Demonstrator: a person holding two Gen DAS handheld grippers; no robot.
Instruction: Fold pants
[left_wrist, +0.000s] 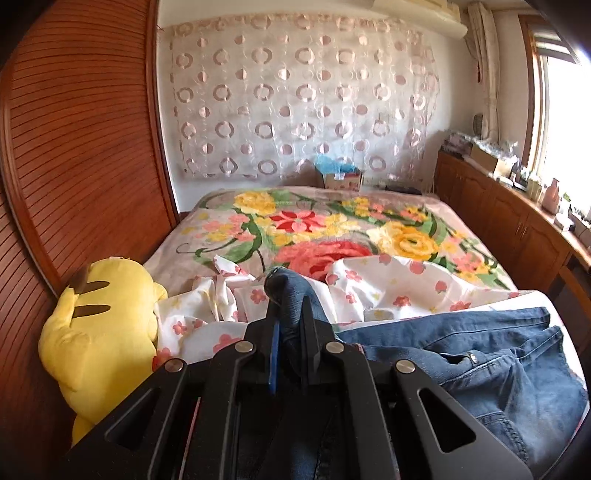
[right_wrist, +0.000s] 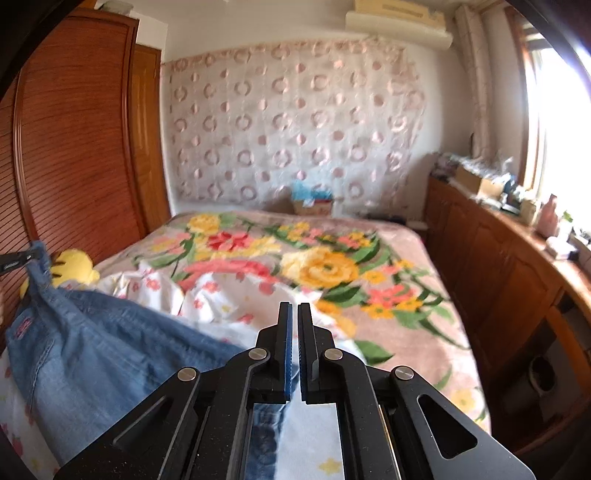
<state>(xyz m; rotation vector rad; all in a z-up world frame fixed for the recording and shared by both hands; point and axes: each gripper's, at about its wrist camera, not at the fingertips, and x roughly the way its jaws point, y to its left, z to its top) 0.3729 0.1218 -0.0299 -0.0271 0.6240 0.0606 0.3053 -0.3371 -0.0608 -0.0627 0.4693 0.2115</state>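
The blue jeans (left_wrist: 480, 354) lie crumpled on the near end of the bed. My left gripper (left_wrist: 286, 295) is shut on a bunched fold of their denim, which sticks up between the black fingers. The right wrist view shows that gripper (right_wrist: 26, 258) at the far left, lifting a corner of the jeans (right_wrist: 92, 343). My right gripper (right_wrist: 294, 308) is shut, its blue pads nearly touching and nothing visible at the tips. Denim runs under its body; whether it pinches any cloth I cannot tell.
The bed has a floral blanket (left_wrist: 332, 221) with a white flowered sheet (left_wrist: 388, 284) rumpled over its near end. A yellow plush toy (left_wrist: 99, 332) sits against the wooden wardrobe (left_wrist: 74, 147) on the left. Wooden cabinets (left_wrist: 498, 214) line the right wall under the window.
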